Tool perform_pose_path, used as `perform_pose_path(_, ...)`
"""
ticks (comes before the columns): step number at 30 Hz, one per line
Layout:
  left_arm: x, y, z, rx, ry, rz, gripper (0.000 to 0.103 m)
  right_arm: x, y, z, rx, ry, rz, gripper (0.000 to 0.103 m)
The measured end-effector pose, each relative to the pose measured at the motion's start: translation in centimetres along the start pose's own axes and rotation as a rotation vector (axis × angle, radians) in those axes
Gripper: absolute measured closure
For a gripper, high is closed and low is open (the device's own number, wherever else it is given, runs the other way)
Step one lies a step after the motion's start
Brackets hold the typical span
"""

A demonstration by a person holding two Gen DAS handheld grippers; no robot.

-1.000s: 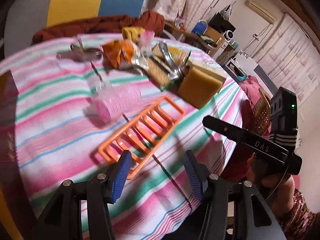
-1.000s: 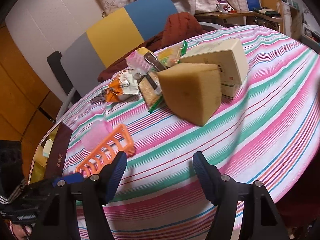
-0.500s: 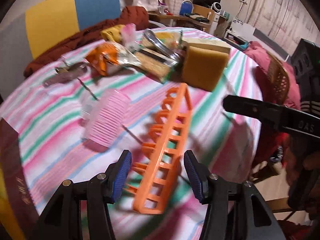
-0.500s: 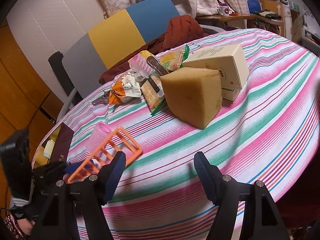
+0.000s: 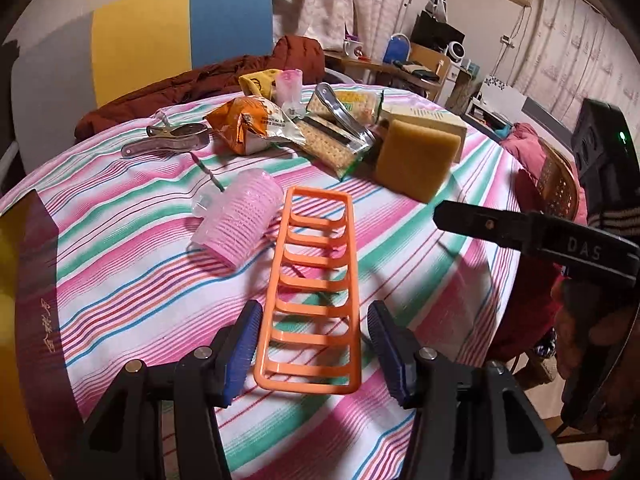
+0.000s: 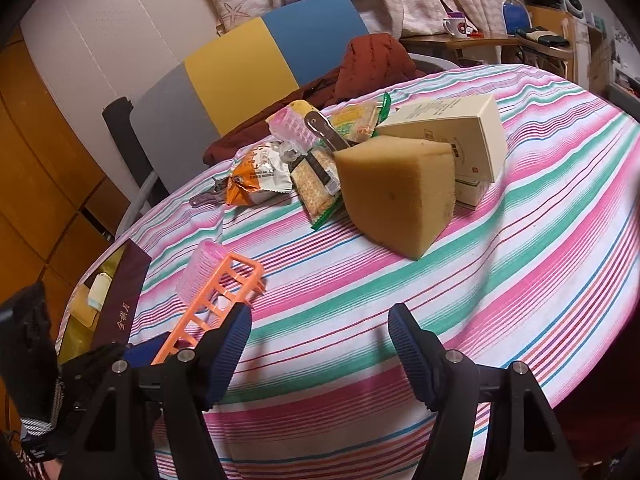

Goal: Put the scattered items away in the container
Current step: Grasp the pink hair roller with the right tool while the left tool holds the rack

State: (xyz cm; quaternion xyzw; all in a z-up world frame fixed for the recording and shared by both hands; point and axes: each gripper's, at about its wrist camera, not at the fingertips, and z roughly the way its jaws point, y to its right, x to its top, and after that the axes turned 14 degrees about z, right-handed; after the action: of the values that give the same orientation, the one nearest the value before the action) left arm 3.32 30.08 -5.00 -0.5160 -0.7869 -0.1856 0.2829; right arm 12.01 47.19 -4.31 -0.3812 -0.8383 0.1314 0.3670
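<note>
While the orange rack lies flat on the striped tablecloth, its near end sits between the left gripper's open jaws — pads not touching it. Just beside it lies a pink roller. Well apart, the right gripper gapes, empty.

Starfish-print curtains behind a grey-yellow-blue chair; cluttered desk.

This is a room in a home, with a striped cloth on a round table, curtains, a chair and a mug.
</note>
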Motion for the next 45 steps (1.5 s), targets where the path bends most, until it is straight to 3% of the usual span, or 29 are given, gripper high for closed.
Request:
perform_pose_path(6,0.5,1.7,1.5,0.054,-0.048,0.127,0.048,0.7,-1.9,0.1,0.030,0.014,-0.031,0.029)
perform_pose_path(9,0.1,1.9,2.2,0.029,-0.050,0.132,0.048,2.0,-4.2,0.7,0.059,0.018,-0.069,0.029)
perform_pose_path(12,-0.3,1.2,2.1,-0.003,-0.041,0.080,0.049,2.9,-7.7,2.2,0.067,-0.007,-0.187,0.029)
perform_pose_path(15,-0.9,0.1,1.5,-0.018,-0.033,0.027,0.053,2.9,-11.1,4.7,0.058,-0.083,-0.327,0.028)
perform_pose_path(18,-1.6,-0.2,0.6,0.007,-0.027,0.036,0.053,1.9,-13.7,7.3,0.035,-0.176,-0.461,0.024)
perform_pose_path(24,-2.7,0.0,-0.3,0.049,-0.032,0.047,0.053,-0.2,-15.1,11.3,-0.007,-0.291,-0.568,0.018)
perform_pose_path(26,-2.7,0.2,-0.4,0.058,-0.034,0.049,0.053,-0.3,-15.0,11.8,-0.042,-0.274,-0.569,0.028)
perform_pose_path(28,-2.6,0.3,-0.4,0.061,-0.036,0.042,0.053,0.1,-14.2,11.8,-0.032,-0.269,-0.523,0.055)
perform_pose_path(30,-2.5,0.4,-0.3,0.055,-0.036,0.032,0.052,1.0,-12.6,11.1,0.005,-0.259,-0.426,0.066)
perform_pose_path(35,-2.5,0.5,-0.4,0.038,-0.029,0.019,0.048,2.5,-9.0,9.5,0.024,-0.216,-0.275,0.064)
perform_pose_path(37,-2.2,0.9,-0.1,0.041,-0.032,0.029,0.047,2.8,-8.5,9.2,0.034,-0.208,-0.251,0.031)
perform_pose_path(38,-2.0,1.0,0.0,0.049,-0.036,0.037,0.047,3.0,-8.7,9.2,0.037,-0.194,-0.252,0.026)
perform_pose_path(41,-1.5,1.2,0.2,0.082,-0.046,0.054,0.047,3.8,-10.6,9.7,0.034,-0.175,-0.292,0.025)
perform_pose_path(45,-1.5,0.3,0.3,0.087,-0.054,0.016,0.050,3.9,-13.5,12.2,0.011,-0.234,-0.345,0.030)
